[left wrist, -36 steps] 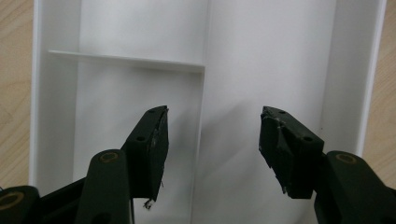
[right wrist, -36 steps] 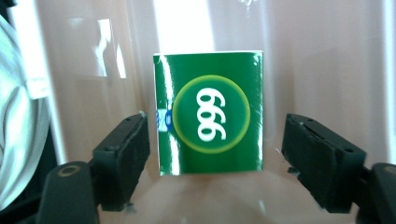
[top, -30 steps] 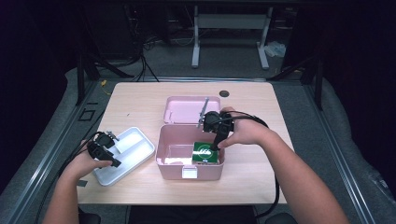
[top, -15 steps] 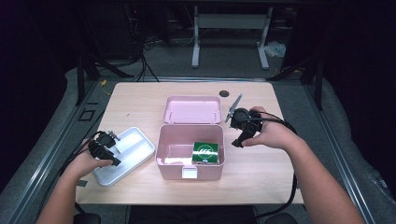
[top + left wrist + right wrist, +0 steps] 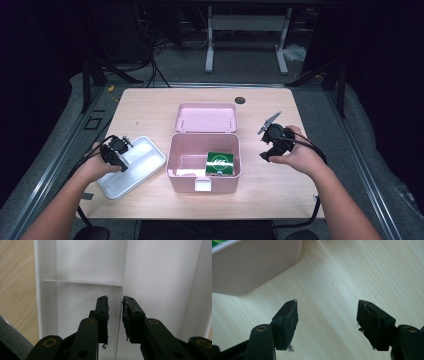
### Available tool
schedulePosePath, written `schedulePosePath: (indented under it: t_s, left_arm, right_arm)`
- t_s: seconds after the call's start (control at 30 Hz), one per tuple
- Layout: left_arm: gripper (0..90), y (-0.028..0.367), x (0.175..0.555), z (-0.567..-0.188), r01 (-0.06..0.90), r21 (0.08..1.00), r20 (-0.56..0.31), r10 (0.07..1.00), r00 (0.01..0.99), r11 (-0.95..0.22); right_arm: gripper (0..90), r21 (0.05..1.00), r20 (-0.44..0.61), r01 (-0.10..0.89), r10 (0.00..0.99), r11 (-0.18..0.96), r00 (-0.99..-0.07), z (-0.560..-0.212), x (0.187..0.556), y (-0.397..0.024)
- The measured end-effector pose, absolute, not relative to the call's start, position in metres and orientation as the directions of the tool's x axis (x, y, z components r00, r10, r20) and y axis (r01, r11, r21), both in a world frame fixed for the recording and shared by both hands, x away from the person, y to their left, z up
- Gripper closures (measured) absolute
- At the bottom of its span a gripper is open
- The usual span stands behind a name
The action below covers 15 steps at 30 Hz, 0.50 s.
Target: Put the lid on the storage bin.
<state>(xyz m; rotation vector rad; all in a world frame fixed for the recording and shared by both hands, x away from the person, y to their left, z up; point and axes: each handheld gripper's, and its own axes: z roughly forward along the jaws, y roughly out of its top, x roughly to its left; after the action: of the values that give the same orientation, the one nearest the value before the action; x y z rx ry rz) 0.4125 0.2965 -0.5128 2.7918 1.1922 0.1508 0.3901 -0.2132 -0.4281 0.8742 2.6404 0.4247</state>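
Note:
A pink box (image 5: 200, 181) stands open at mid-table, its lid (image 5: 206, 117) laid back behind it. A green packet (image 5: 220, 162) lies inside at the right. A white divided tray (image 5: 142, 162) sits to its left. My left gripper (image 5: 119, 159) points down into the tray. Its jaws have just been closing and now stand narrow (image 5: 115, 302) either side of the tray's long divider wall (image 5: 123, 270), with a slit of white still between the pads. My right gripper (image 5: 266, 151) hovers over bare table right of the box, open (image 5: 327, 306), with nothing between its jaws.
The pink box's corner (image 5: 254, 265) lies close ahead and left of the right jaws, over pale wood (image 5: 352, 272). A round dark hole (image 5: 240, 100) marks the table's far side. Dark floor and metal frames surround the table.
My right gripper has pulled away from over the box, rightward and a little down, to the table beside it. The left hand has stayed at the tray.

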Motion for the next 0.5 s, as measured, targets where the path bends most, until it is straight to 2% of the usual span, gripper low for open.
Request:
schedulePosePath:
  t_s: [0.2, 0.37, 0.5]
  left_arm:
    - [80.2, 0.291, 0.416, -0.518, 0.708, 0.107, 0.047, 0.715, 0.698, -0.698]
    - [81.6, 0.281, 0.415, -0.525, 0.684, 0.05, 0.088, 0.686, 0.722, -0.727]
    - [83.6, 0.273, 0.414, -0.526, 0.664, 0.041, 0.123, 0.663, 0.739, -0.747]
  right_arm:
    - [32.9, 0.422, -0.205, 0.553, 0.67, 0.718, -0.713, -0.454, 0.379, -0.225]
    - [33.9, 0.48, -0.203, 0.572, 0.719, 0.665, -0.665, -0.474, 0.368, -0.231]
    - [34.8, 0.519, -0.186, 0.586, 0.752, 0.622, -0.633, -0.485, 0.365, -0.234]
